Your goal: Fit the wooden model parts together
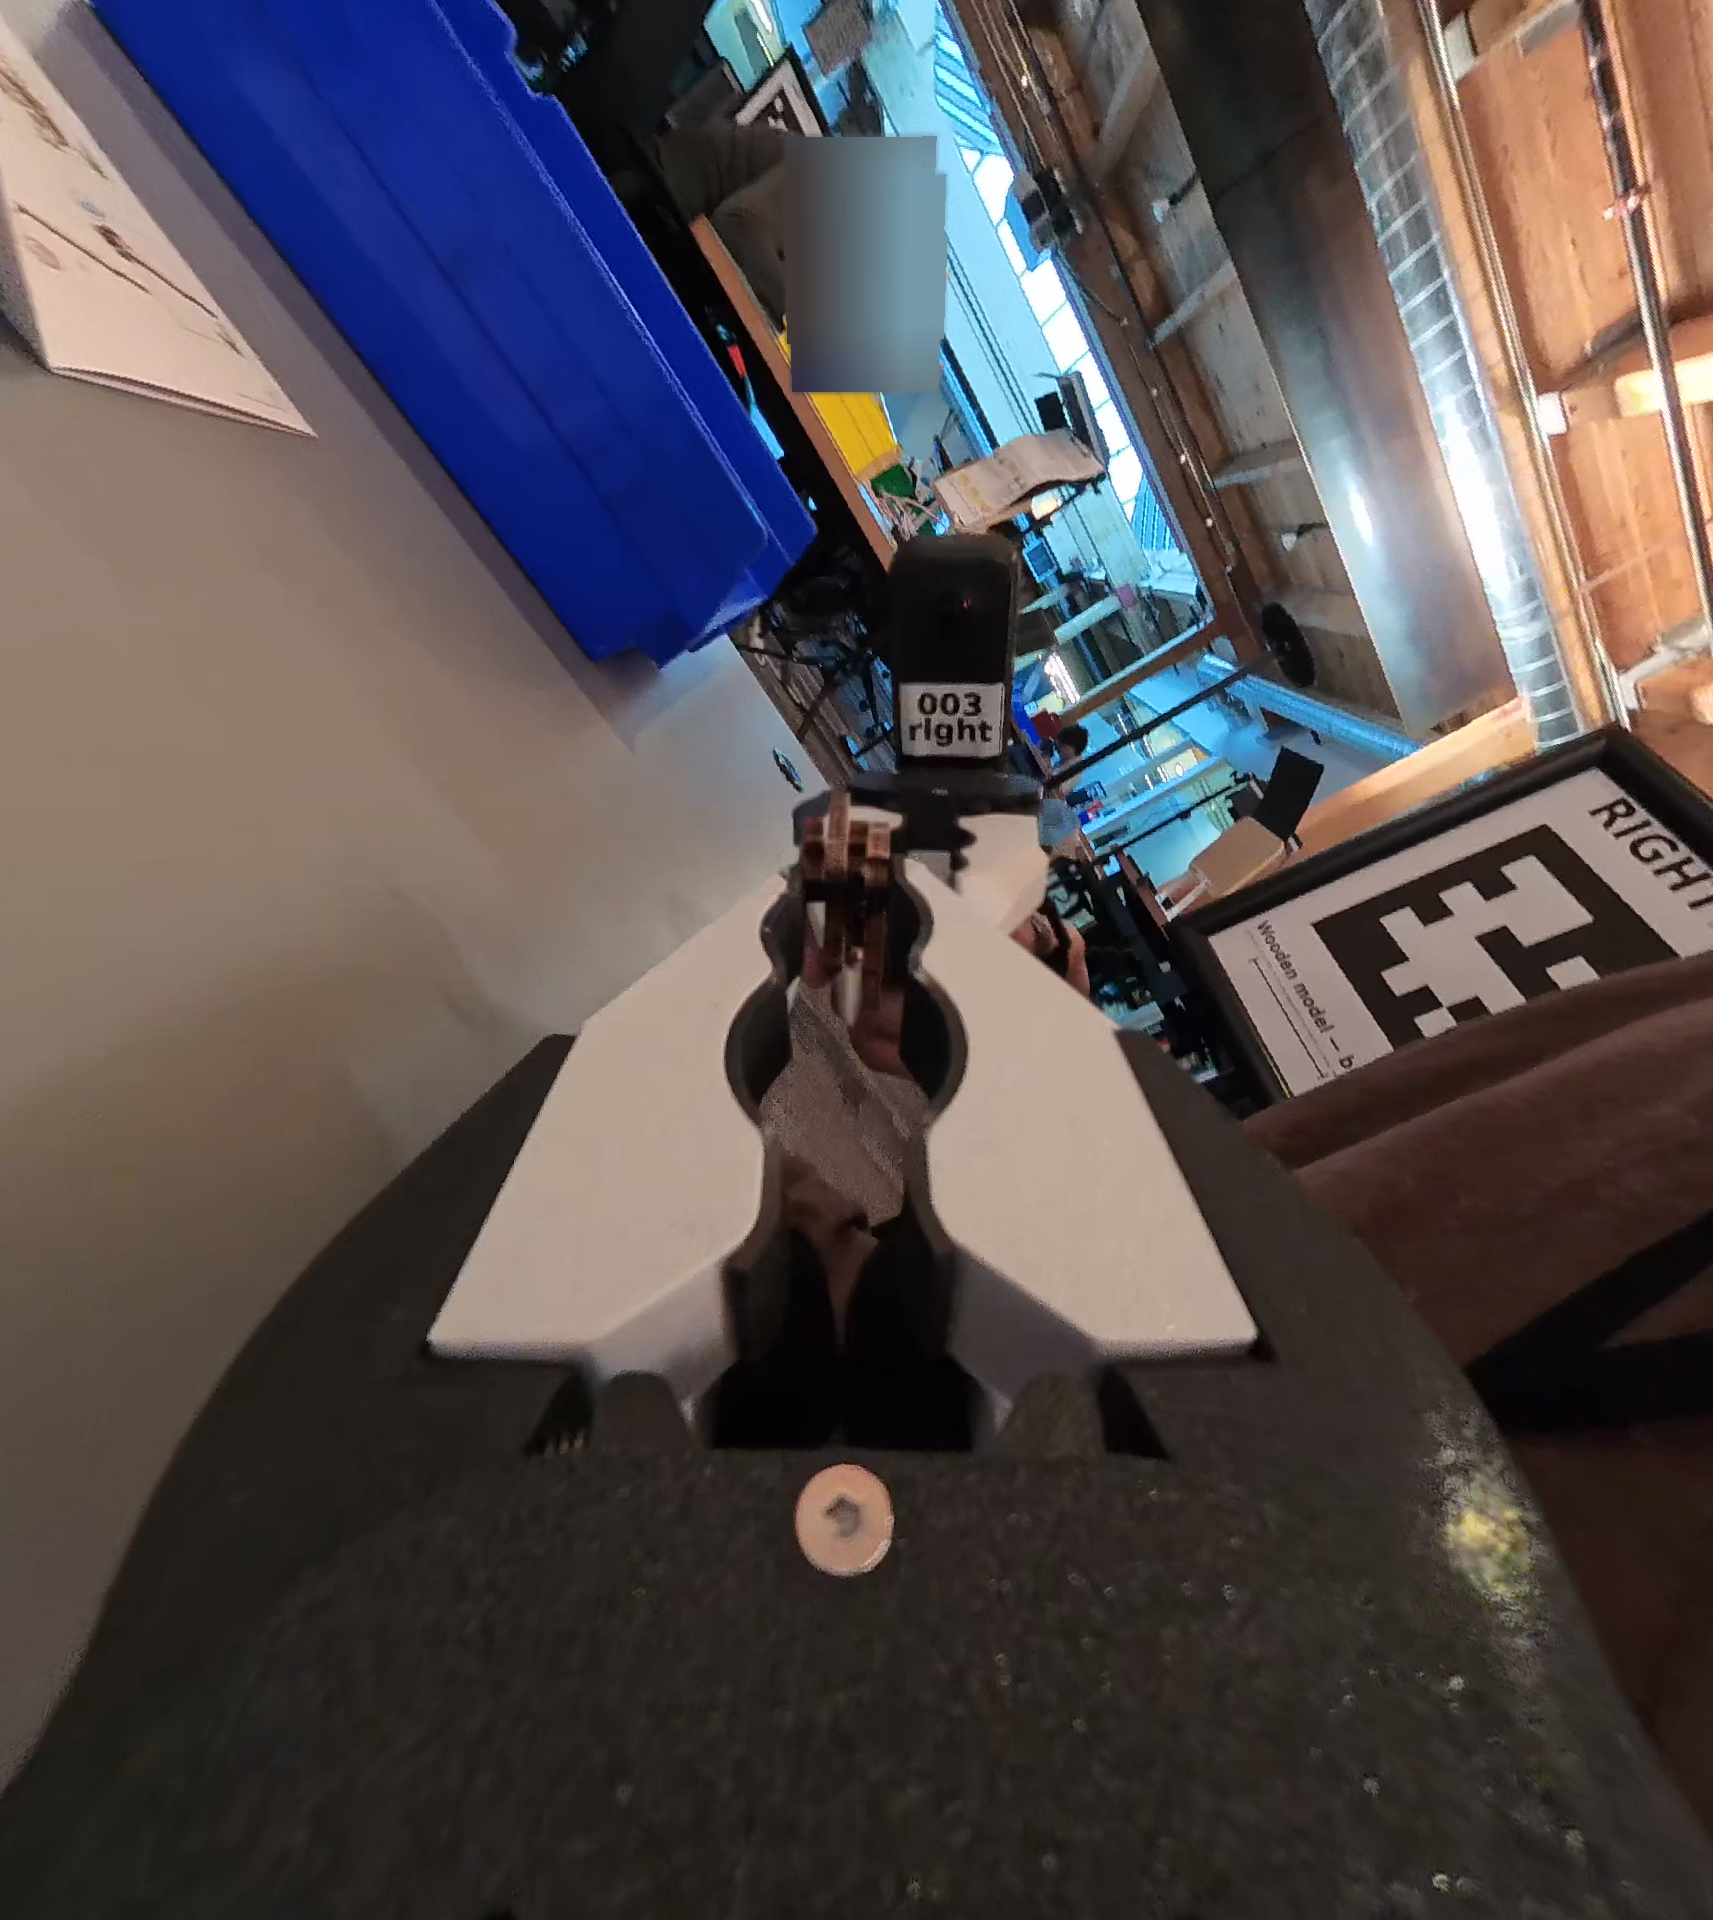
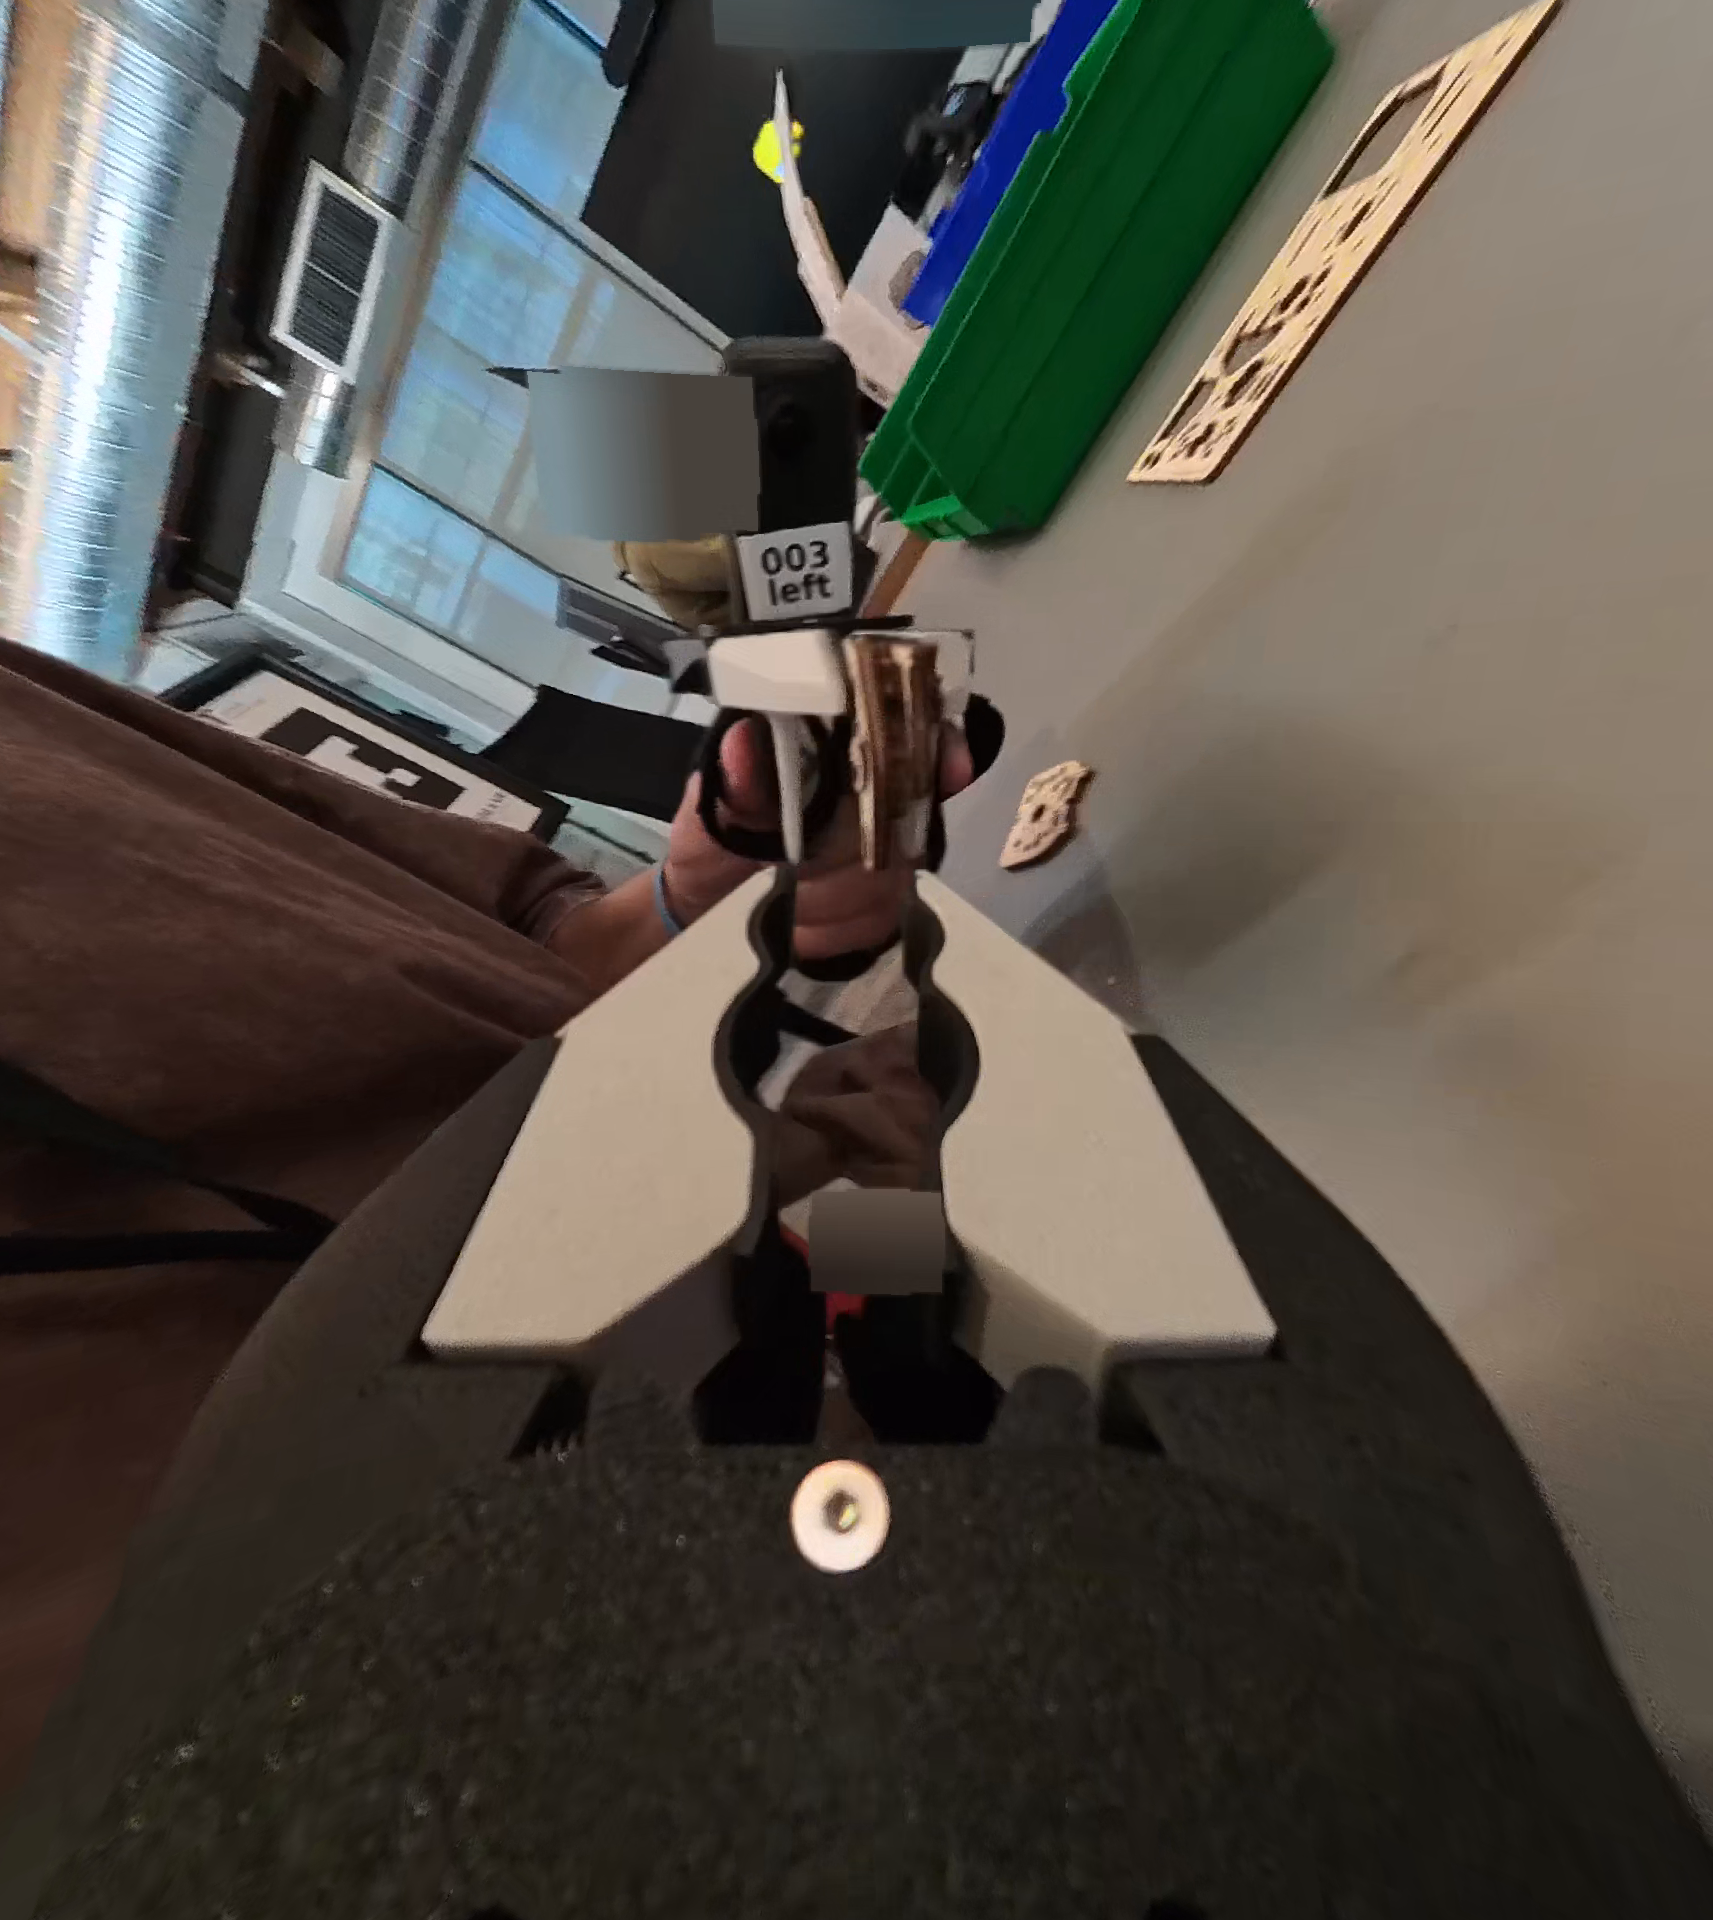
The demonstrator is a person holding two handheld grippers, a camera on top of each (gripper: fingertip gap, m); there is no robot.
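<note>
Both grippers are lifted off the grey bench (image 2: 1454,883) and point tip to tip. I judge this is to line up one piece with the slot of another in the air, where neither is pinned against the surface.

The left gripper (image 1: 850,906) is clamped on the wooden model part (image 1: 844,894), a small brown laser-cut assembly pinched at the very ends of its white fingers. The right wrist view shows the same part standing edge-on just beyond the right gripper (image 2: 847,883). The right gripper's fingers stand a little apart. I cannot tell whether they pinch anything, because the tips are blurred and the part's lower end meets them there. A person's hand (image 2: 727,831) works the left gripper from behind.

The spare stock is left lying flat on the bench, presumably to stay within reach. A punched-out wooden sheet (image 2: 1319,260) lies near the far edge beside a green bin (image 2: 1070,270), and one loose wooden piece (image 2: 1044,816) lies nearer. A blue bin (image 1: 478,343) and a printed instruction sheet (image 1: 104,270) sit along the far edge.

Each gripper carries a small white printed label (image 1: 951,719) under its camera. A black-framed card with a black-and-white marker pattern (image 1: 1486,935) also bears printed words.
</note>
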